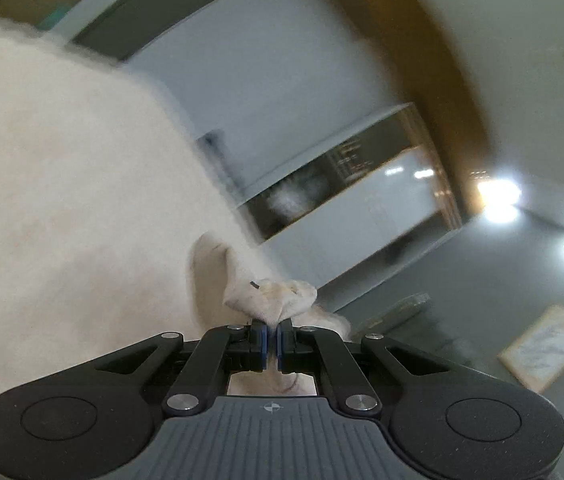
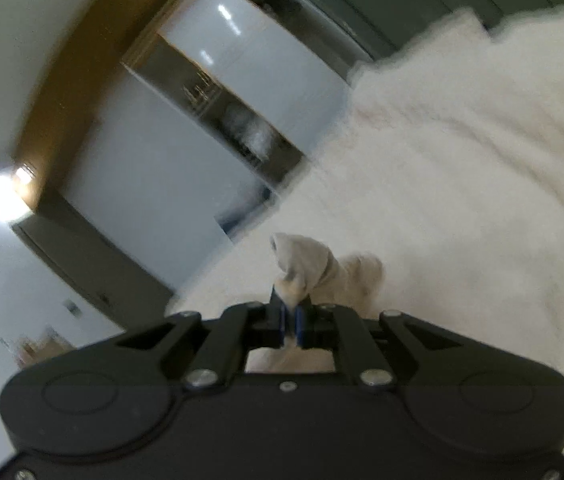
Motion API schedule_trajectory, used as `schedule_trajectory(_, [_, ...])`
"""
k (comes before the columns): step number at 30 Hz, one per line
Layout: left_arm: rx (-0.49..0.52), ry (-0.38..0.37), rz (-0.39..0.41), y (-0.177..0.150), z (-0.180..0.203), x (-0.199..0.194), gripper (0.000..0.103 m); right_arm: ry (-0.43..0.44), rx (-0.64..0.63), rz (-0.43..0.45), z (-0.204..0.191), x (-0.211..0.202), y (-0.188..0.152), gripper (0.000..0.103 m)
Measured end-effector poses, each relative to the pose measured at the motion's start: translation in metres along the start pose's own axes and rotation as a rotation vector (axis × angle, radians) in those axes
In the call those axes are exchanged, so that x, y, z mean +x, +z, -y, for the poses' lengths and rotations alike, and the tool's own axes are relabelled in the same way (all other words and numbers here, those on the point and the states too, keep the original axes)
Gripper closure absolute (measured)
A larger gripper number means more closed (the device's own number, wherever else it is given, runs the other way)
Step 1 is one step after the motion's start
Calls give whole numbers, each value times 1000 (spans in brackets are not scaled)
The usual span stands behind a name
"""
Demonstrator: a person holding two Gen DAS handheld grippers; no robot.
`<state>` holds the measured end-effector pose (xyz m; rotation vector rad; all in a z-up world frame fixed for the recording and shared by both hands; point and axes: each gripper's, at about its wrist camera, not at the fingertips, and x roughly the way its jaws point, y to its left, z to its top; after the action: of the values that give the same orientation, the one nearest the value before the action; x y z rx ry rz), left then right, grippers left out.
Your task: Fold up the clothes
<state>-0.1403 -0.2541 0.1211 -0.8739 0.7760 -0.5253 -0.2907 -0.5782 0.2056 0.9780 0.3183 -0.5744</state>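
A fluffy white garment fills the left of the left wrist view and hangs in the air. My left gripper is shut on a bunched corner of it, which sticks out just past the blue pads. In the right wrist view the same white garment spreads over the right side. My right gripper pinches another bunched corner between its blue pads. Both views are tilted and blurred.
Behind the cloth stand pale cabinet fronts with a dark open niche, framed by a wooden band. Ceiling lights glare at the right. A framed picture sits low right. The right wrist view shows the same cabinets.
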Motion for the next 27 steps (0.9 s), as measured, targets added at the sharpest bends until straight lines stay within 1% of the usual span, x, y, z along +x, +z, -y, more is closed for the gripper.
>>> schedule_trajectory(1, [-34, 62, -38, -16, -24, 0, 100, -65, -7, -70, 21, 8, -20, 97])
schedule_trajectory(2, [-63, 99, -57, -23, -37, -3, 100, -91, -6, -99, 30, 10, -29, 97])
schedule_trajectory(3, [-108, 136, -70, -34, -54, -12, 99, -137, 11, -129, 50, 7, -47, 93])
schedule_trajectory(4, [-114, 145, -58, -36, -56, -21, 94, -143, 16, -123, 53, 4, -51, 91])
schedule_trajectory(5, [-116, 155, -43, -37, -58, -30, 93, -149, 12, -93, 55, -10, -55, 87])
schedule_trajectory(6, [-98, 168, -10, -34, -54, -39, 90, -163, -10, -72, 51, -18, -56, 85])
schedule_trajectory(7, [-79, 180, 23, -31, -51, -48, 83, -177, -34, -52, 47, -26, -55, 85])
schedule_trajectory(8, [-62, 191, 54, -28, -48, -57, 79, -190, -58, -33, 42, -34, -55, 80])
schedule_trajectory(9, [-31, 187, 76, -23, -42, -63, 73, -189, -65, -28, 38, -37, -55, 73])
schedule_trajectory(10, [47, 171, 87, -14, -30, -68, 65, -186, -71, -24, 35, -41, -55, 69])
schedule_trajectory(11, [76, 163, 81, -10, -24, -67, 61, -184, -77, -19, 32, -44, -56, 64])
schedule_trajectory(12, [88, 157, 70, -9, -22, -64, 56, -154, -44, -13, 31, -46, -57, 59])
schedule_trajectory(13, [90, 150, 56, -10, -22, -61, 50, -124, -5, -13, 31, -47, -61, 56])
schedule_trajectory(14, [100, 128, -6, -12, -18, -50, 49, -105, 29, -21, 37, -40, -64, 51])
schedule_trajectory(15, [116, 135, -60, -18, -15, -37, 49, -108, 56, -36, 41, -31, -68, 51])
schedule_trajectory(17, [163, 168, -86, -28, -7, -24, 50, -116, 117, -70, 48, -12, -75, 52])
schedule_trajectory(18, [192, 179, -97, -33, -3, -17, 50, -121, 153, -88, 53, -2, -78, 55])
schedule_trajectory(19, [244, 169, -105, -42, 4, -11, 54, -125, 188, -107, 57, 8, -81, 57])
schedule_trajectory(20, [291, 162, -113, -49, 10, -4, 61, -112, 219, -99, 61, 14, -82, 59])
schedule_trajectory(21, [309, 171, -118, -51, 11, 3, 79, -97, 250, -90, 64, 19, -83, 72])
schedule_trajectory(22, [332, 188, -129, -54, 12, 9, 103, -93, 269, -80, 66, 21, -82, 82])
schedule_trajectory(23, [364, 229, -152, -58, 13, 13, 103, -82, 288, -65, 68, 20, -81, 99])
schedule_trajectory(25, [351, 239, -128, -57, 8, 8, 103, -60, 328, -35, 73, 18, -78, 99])
schedule_trajectory(26, [328, 258, -81, -52, 3, -4, 103, -62, 321, -33, 73, 16, -77, 100])
schedule_trajectory(27, [314, 270, -64, -42, 3, -2, 103, -65, 314, -32, 72, 14, -75, 100])
